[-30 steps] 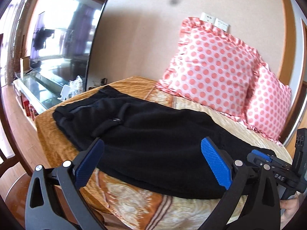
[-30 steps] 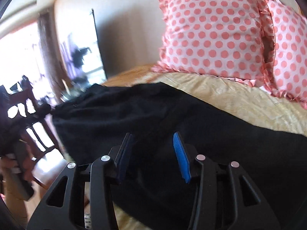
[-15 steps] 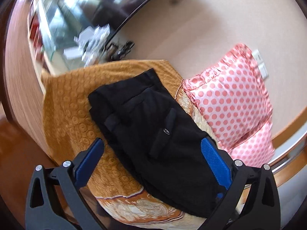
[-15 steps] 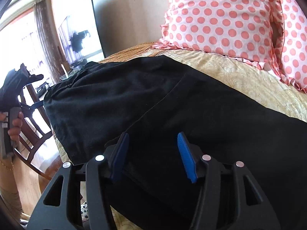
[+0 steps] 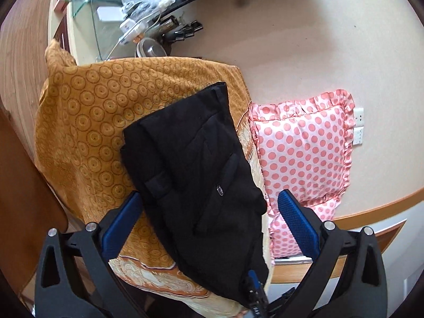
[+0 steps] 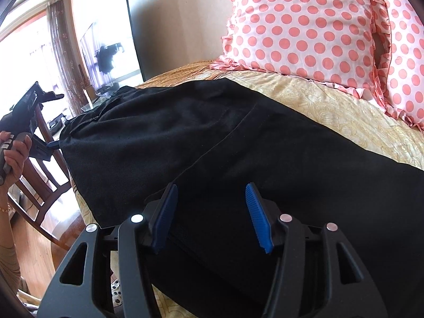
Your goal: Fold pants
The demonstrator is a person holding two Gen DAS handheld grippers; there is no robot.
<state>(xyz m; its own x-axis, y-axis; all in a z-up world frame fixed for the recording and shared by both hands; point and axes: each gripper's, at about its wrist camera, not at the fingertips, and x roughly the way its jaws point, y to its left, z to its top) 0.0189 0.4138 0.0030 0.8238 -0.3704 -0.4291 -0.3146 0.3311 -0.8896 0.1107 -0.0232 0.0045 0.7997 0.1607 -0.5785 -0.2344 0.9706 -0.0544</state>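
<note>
Black pants (image 5: 196, 175) lie flat on the bed, waistband toward the far end in the left wrist view; they also fill the right wrist view (image 6: 225, 145). My left gripper (image 5: 209, 217) is open and empty, held above the pants and looking down on them. My right gripper (image 6: 209, 206) is open and empty, low over the near edge of the pants, its blue pads (image 6: 254, 212) on either side of the cloth without closing on it. The left gripper also shows in the right wrist view (image 6: 34, 106), held in a hand at the far left.
The bed has an orange-gold patterned cover (image 5: 87, 122). Pink polka-dot pillows (image 5: 302, 153) stand against the wall, also in the right wrist view (image 6: 304, 29). A glass TV stand with clutter (image 5: 137, 23) is beyond the bed. A wooden chair (image 6: 39, 185) stands at the bedside.
My left gripper has risen and tilted to look down on the pants from above. My right gripper has moved slightly lower and nearer over the pants. Both stayed open.
</note>
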